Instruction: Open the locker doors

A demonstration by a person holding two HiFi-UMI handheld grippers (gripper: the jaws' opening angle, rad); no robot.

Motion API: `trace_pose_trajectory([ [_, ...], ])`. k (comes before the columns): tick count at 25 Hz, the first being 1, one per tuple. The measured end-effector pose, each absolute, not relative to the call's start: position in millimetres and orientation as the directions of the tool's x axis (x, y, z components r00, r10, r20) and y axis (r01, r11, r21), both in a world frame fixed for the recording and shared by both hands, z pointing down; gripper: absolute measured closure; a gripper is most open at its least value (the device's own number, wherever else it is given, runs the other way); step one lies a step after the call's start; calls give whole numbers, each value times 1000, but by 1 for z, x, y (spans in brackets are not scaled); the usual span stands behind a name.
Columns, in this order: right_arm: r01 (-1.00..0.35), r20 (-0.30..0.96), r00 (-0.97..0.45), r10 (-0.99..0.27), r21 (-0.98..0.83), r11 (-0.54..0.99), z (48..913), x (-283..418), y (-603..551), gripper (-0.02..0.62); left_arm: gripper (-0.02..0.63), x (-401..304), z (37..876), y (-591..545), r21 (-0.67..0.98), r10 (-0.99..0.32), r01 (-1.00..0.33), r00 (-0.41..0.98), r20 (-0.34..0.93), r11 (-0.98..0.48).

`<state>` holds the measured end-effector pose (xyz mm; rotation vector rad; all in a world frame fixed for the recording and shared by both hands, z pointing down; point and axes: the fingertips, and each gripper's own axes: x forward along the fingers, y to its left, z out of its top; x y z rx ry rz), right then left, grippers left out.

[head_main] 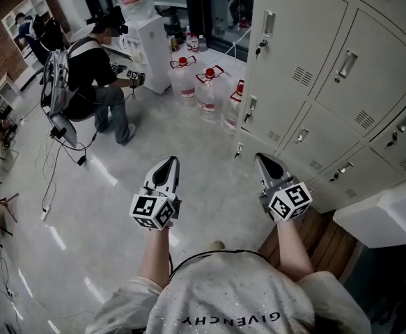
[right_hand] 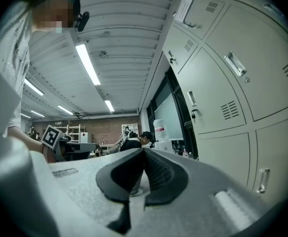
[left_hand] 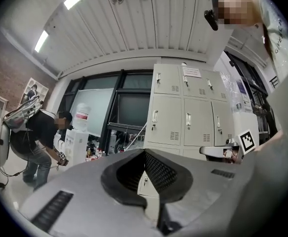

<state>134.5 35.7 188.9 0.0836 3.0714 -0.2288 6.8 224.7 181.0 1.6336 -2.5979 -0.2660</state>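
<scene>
Ahead, closed locker doors (head_main: 297,54).

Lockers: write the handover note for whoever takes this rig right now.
Left claw: shut, empty.
Right claw: shut, empty.
Both are apart from the lockers, which stand ahead and to the right.
Done: nothing; every door in view is closed.
Left: bring a claw to a door handle, grip it, pull that door open, then do the others.
</scene>
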Motion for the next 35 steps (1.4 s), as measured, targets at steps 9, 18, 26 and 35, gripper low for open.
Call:
trace_pose_trajectory([
  [9, 28, -13, -1000, 26, -163, 986, 216, 98, 24, 600, 607, -26, 205, 219, 210, -900, -882, -435, -16, 422],
  [18, 31, 17, -999, 35, -195, 980, 237, 46, 10, 600, 607, -68, 224, 209, 231, -893, -868, -449, 14, 440],
  [26, 14, 32, -999, 21, -214, 977, 254, -21, -29, 600, 607, -130, 235, 162, 227, -911, -885, -411, 27, 406],
  [35, -64, 82, -996, -44, -255, 965, 275, -84, -74, 600, 607, -202, 244, 99, 235, -942, -913, -327, 70, 334],
])
